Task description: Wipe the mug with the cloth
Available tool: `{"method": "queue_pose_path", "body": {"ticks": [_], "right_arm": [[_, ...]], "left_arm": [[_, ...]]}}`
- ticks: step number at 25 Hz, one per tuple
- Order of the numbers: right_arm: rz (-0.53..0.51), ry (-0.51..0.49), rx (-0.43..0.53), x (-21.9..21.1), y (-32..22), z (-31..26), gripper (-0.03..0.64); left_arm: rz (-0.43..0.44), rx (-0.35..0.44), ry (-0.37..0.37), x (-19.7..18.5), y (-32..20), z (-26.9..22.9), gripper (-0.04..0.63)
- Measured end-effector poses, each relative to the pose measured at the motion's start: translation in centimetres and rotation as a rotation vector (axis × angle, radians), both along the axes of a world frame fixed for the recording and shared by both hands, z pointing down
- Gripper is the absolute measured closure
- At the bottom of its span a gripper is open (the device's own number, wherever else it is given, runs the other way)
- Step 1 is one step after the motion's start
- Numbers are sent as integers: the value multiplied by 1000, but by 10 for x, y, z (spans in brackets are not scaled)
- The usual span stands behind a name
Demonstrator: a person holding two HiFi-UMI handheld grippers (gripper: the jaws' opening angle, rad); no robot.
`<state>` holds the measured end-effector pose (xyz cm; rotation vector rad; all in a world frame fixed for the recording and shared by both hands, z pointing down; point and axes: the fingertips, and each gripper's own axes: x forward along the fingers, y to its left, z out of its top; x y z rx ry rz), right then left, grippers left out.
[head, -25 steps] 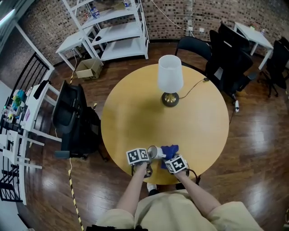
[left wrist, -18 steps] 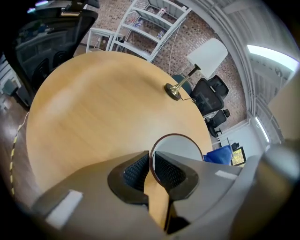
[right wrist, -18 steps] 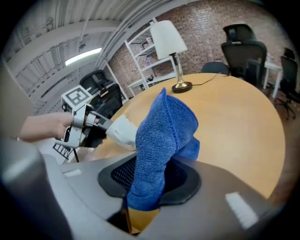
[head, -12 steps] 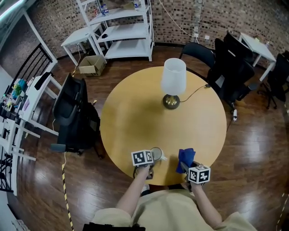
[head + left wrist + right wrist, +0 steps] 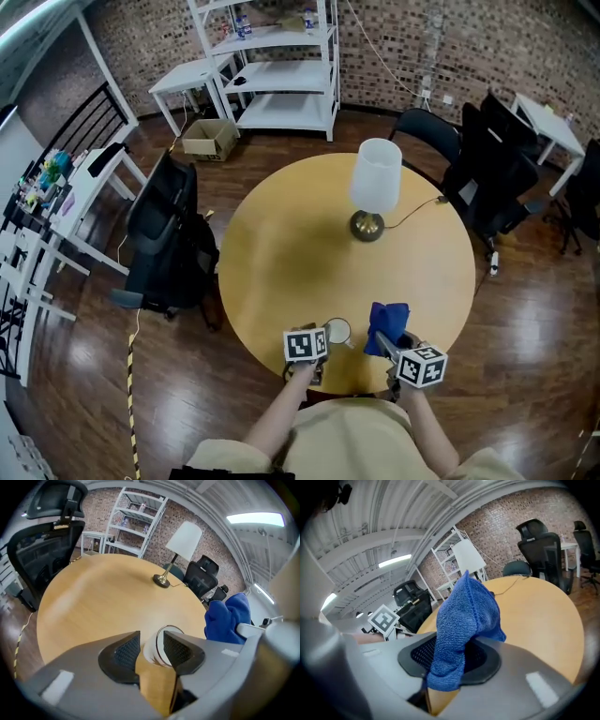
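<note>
A white mug (image 5: pixel 337 331) stands near the front edge of the round wooden table (image 5: pixel 281 244). My left gripper (image 5: pixel 323 342) is right behind it. In the left gripper view the mug (image 5: pixel 157 646) sits between the jaws of this gripper (image 5: pixel 151 649); they have just been opening, and a thin gap shows at the left pad. To the right, my right gripper (image 5: pixel 389 344) is raised above the table and shut on a blue cloth (image 5: pixel 386 319). The cloth (image 5: pixel 466 616) bunches up and hangs out of that gripper (image 5: pixel 450 658), apart from the mug.
A lamp (image 5: pixel 375 183) with a white shade and brass base stands at the table's far side, its cord trailing right. Black office chairs (image 5: pixel 164 244) stand left of and behind the table. White shelves (image 5: pixel 281 66) line the brick wall.
The right gripper has lifted the cloth off the mug and moved it up and to the right. The left gripper has risen a little and its jaws have loosened around the mug.
</note>
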<state>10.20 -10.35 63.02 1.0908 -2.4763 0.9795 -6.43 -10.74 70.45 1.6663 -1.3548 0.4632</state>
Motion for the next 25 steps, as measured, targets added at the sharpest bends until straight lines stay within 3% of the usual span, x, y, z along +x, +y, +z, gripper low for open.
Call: {"method": "queue_pose_path", "body": {"ticks": [3, 7, 12, 15, 20, 25], "right_arm": [[-29, -63, 130, -15, -21, -48, 480], [-45, -69, 371, -34, -52, -125, 480], [-28, 44, 668, -54, -75, -209, 480], [13, 109, 756, -64, -84, -236, 480], [7, 95, 779, -86, -82, -255, 480], [-21, 92, 778, -96, -72, -256, 480]], "left_arm": [[-31, 120, 1, -22, -9, -44, 413], [1, 397, -106, -56, -29, -124, 367], [26, 723, -255, -83, -36, -229, 339], [8, 864, -304, -90, -36, -287, 325], [-21, 993, -378, -92, -35, -345, 325], [-38, 1009, -357, -92, -35, -349, 325]]}}
